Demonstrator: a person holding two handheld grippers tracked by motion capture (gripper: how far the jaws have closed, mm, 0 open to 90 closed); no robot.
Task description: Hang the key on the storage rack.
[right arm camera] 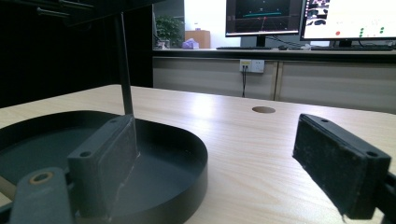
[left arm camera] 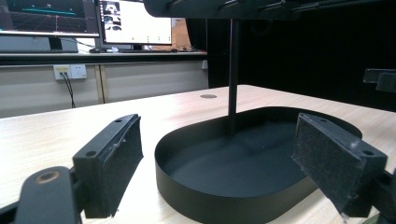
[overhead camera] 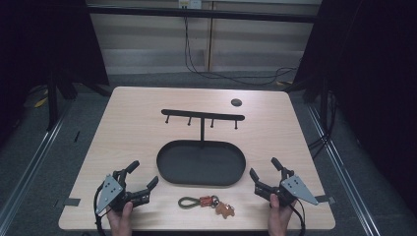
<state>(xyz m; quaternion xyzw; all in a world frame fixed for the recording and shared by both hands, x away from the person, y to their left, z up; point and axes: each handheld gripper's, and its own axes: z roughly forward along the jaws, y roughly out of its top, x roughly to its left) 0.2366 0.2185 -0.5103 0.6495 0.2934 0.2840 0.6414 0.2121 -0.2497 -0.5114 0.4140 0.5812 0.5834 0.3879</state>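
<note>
A black oval tray [overhead camera: 169, 172] sits mid-table with a thin post [overhead camera: 202, 132] rising to a crossbar with several hooks [overhead camera: 202, 115]. A keychain [overhead camera: 206, 202] with an olive loop, red clasp and brown charm lies on the wood just in front of the tray. My left gripper [overhead camera: 143, 174] rests near the front left corner, open and empty, its jaws spread before the tray [left arm camera: 196, 196]. My right gripper [overhead camera: 264, 168] rests near the front right corner, also open and empty, with the tray [right arm camera: 187, 154] at its left.
A round dark cable hole [overhead camera: 236, 102] marks the tabletop at the back right. Cables [overhead camera: 231, 76] trail on the floor behind the table. Monitors [left arm camera: 135, 21] stand on a counter beyond. Bare wood surrounds the tray on all sides.
</note>
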